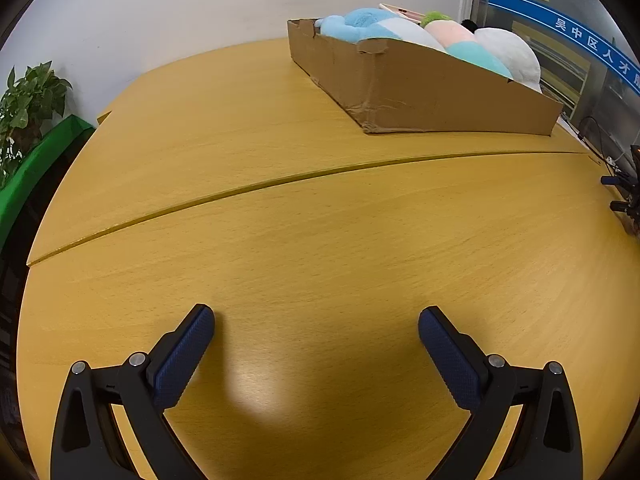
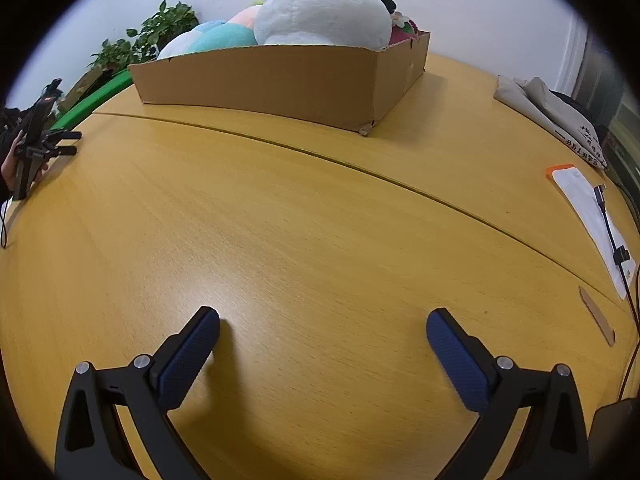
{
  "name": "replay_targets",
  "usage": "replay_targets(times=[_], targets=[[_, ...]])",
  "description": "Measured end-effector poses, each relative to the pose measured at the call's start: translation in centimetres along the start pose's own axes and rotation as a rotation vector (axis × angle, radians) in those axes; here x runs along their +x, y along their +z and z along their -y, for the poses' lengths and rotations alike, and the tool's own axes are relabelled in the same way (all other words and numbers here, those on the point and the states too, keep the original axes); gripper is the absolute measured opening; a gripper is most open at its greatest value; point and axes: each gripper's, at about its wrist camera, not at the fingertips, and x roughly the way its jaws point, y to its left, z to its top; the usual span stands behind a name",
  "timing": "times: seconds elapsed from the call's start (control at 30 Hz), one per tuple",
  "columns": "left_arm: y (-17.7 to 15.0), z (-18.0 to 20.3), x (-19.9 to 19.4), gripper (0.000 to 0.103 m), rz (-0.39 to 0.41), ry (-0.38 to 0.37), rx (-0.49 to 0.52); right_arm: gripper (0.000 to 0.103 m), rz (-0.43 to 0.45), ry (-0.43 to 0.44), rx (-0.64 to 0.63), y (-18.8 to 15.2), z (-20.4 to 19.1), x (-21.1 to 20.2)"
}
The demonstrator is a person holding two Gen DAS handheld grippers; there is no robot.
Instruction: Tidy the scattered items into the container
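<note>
in one cardboard box (image 2: pixel 280 80) lie several plush toys (image 2: pixel 320 14); two hand-held grippers gape.

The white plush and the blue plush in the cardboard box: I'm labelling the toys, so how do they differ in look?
The white plush is one plain pale colour, while the blue plush mixes light blue with white. The white plush bulges well above the cardboard box rim as a big round dome; the blue plush sits lower and longer. They lie at opposite ends of the box. Both are soft, fuzzy and already inside.
</note>
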Motion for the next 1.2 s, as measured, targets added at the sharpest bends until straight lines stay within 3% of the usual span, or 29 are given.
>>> replay_targets(times=[0.2,1.2], targets=[[-1.0,0.0,-0.3,0.103,0.006,-0.011,0.017,0.103,-0.006,0.009,-0.006,-0.1,2.1,0.0],[-0.6,-0.3,0.7,0.103,0.005,-0.008,0.016,0.103,-0.012,0.007,-0.006,-0.2,2.1,0.0]])
